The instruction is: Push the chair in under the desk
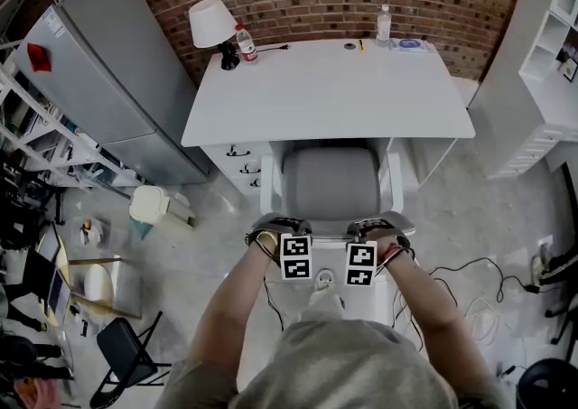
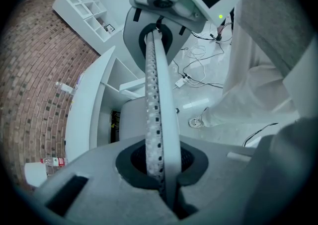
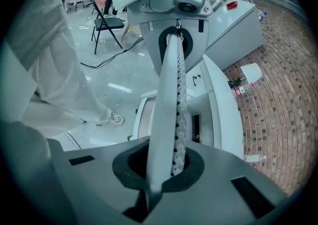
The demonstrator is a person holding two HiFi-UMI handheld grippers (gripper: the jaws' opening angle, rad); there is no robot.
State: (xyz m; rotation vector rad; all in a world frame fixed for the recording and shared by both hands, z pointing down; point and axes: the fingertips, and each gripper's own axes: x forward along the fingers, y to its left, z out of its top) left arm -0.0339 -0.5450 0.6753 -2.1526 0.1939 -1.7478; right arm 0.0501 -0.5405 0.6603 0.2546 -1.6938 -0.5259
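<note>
- In the kneehole of the desk (image 1: 325, 91), the chair (image 1: 330, 183) is lined up pretty square. The far edge of its grey seat sits about at the desk's near edge, and the rest is out on the near side.
- The backrest (image 2: 167, 95) is clenched along its top edge by both claws: the left gripper (image 1: 293, 231) on the left part, the right gripper (image 1: 361, 234) just beside it on the right. The perforated padded face is turned toward the desk.
- For a clean push, equal force should be kept on both sides and aimed straight at the far wall. Otherwise the chair could get yawed into the drawer unit (image 1: 239, 163) on the left or the side panel (image 1: 397, 177) on the right, and the gaps look slim tbh.
- The push is best kept level rather than bearing down on the top edge, so the chair isn't tipped.
- The chair's feet are hidden, so a slow start is advised in case it has to be dragged rather than rolled.
- The lamp (image 1: 212, 23) and bottle (image 1: 246, 44) at the far left could be rattled by a bump, so a gentle stop is advised.
</note>
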